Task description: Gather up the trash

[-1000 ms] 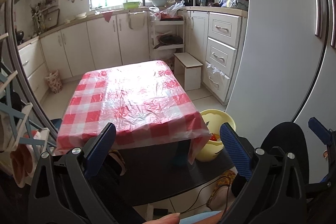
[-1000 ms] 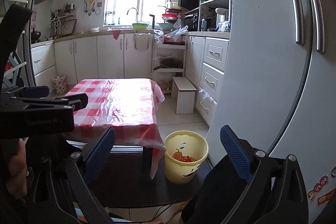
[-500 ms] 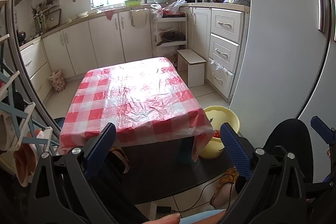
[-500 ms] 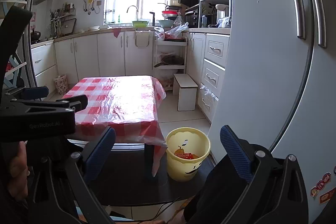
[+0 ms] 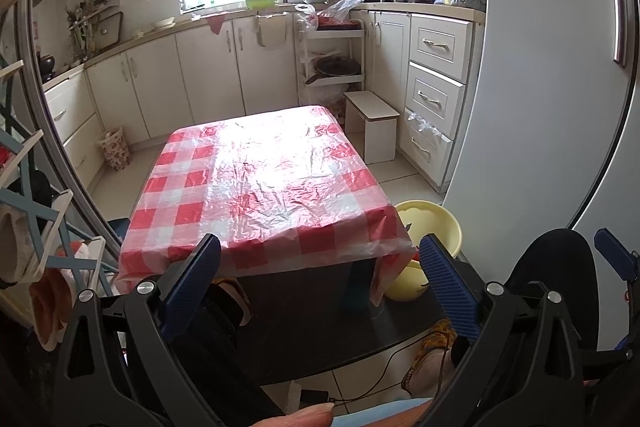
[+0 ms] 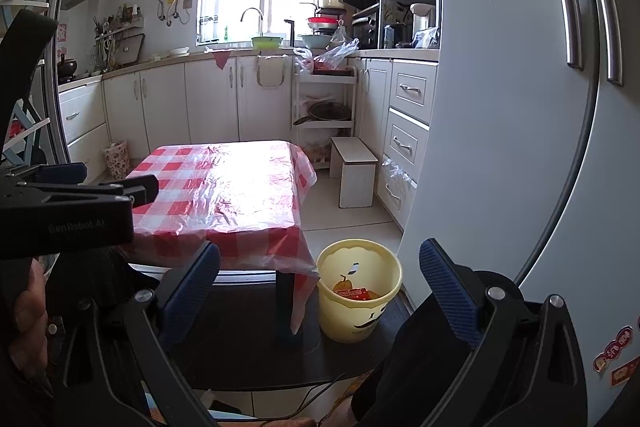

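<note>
Trash [image 6: 352,293] is already sitting in the yellow bin [image 6: 360,267] on the floor, tucked by the near right corner of the checkered counter [image 6: 224,187], whose top looks bare. Right hand-held gripper [image 6: 320,275] frames the bin almost dead ahead and below, jaws wide and empty. Left hand-held gripper [image 5: 320,267], wide and empty too, has it off to its right, so the right one's nearer.

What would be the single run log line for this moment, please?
left gripper: open, empty | right gripper: open, empty | table: no trash visible | yellow bin: on floor beside table, holds red wrapper
</note>
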Available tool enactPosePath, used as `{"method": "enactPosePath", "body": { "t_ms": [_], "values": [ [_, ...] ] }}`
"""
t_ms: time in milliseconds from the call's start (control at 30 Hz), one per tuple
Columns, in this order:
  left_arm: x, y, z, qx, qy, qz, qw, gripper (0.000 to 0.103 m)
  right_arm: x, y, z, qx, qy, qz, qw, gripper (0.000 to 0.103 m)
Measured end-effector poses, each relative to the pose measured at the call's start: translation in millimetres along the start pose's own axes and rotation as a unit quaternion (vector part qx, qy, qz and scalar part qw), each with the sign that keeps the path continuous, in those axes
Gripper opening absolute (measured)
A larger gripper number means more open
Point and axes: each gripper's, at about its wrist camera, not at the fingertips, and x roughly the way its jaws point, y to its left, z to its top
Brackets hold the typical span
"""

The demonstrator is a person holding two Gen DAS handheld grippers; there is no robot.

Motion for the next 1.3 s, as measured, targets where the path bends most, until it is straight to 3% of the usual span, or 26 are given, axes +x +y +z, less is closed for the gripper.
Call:
{"method": "enactPosePath", "body": {
  "t_ms": [967, 1167, 1300],
  "values": [
    [1, 3, -4, 0.0, 0.008, 0.002, 1.0, 0.095, 1, -1, -5, -0.003, 0.008, 0.007, 1.0, 0.096],
    [0, 4, -9, 0.006, 0.005, -0.024, 0.9997, 0.095, 1, -1, -8, -0.006, 0.008, 0.011, 1.0, 0.096],
    [-5, 3, -9, 0.014, -0.015, 0.004, 0.9998, 0.095, 0, -1, -8, -0.008, 0.007, 0.013, 1.0, 0.096]
  ]
}}
